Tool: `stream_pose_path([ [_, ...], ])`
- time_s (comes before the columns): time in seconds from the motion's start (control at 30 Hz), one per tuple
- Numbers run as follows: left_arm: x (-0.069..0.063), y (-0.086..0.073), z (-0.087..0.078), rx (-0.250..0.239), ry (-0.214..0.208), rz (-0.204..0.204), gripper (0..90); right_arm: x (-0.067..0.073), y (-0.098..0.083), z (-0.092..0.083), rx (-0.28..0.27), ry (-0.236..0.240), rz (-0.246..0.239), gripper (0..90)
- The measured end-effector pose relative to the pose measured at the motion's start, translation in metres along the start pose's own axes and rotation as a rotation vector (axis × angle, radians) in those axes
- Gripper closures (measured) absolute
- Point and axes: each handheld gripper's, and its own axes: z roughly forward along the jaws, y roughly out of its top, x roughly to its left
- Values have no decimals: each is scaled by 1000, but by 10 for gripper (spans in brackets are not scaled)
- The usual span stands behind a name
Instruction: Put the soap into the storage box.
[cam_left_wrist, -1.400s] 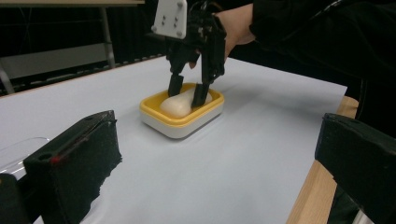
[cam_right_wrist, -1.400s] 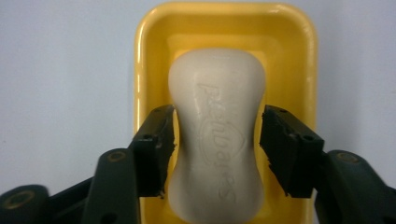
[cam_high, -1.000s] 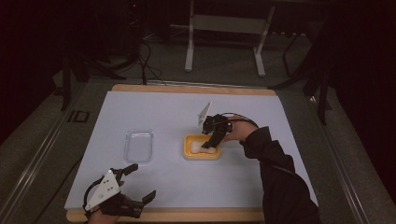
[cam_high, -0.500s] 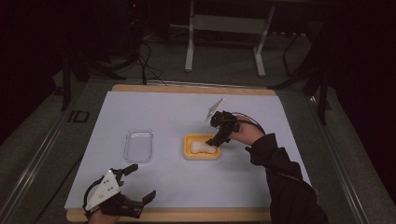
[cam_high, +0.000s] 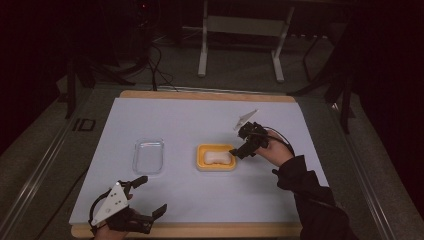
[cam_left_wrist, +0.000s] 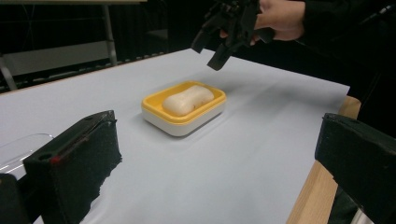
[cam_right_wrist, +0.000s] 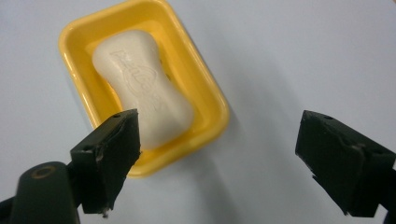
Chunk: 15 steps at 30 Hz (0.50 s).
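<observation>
on table: one soap, one dish

Bare sheet surrounds the soap dish; only the clear lid lies leftward.

High view overhead; tool views close; all share soap dish.

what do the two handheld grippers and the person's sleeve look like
Both are black two-jaw tools with blocky black pads. The left gripper carries a grey three-cornered plate on top; the right gripper has one too, plus a thin black cable looping behind it. The right arm wears a dark long sleeve.
</observation>
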Motion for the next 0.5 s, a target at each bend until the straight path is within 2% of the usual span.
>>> stream_pose_path([
  [0.03, 0, 0, 0, 1, 0, 2, 2, 0, -6, -3, -24, -7, 34, 138],
  [0.1, 0, 0, 0, 2, -1, 3, 2, 0, -12, -6, -46, -17, 64, 138],
  [0.2, 0, 0, 0, 2, -1, 3, 2, 2, -18, -8, -52, -40, 89, 138],
  [0.23, 0, 0, 0, 2, -2, 2, 2, 3, -24, -10, -52, -58, 115, 138],
  [0.33, 0, 0, 0, 2, -3, 3, 2, 5, -31, -14, -66, -65, 152, 139],
  [0.5, 0, 0, 0, 3, -5, 1, 2, 9, -44, -21, -88, -91, 183, 140],
])
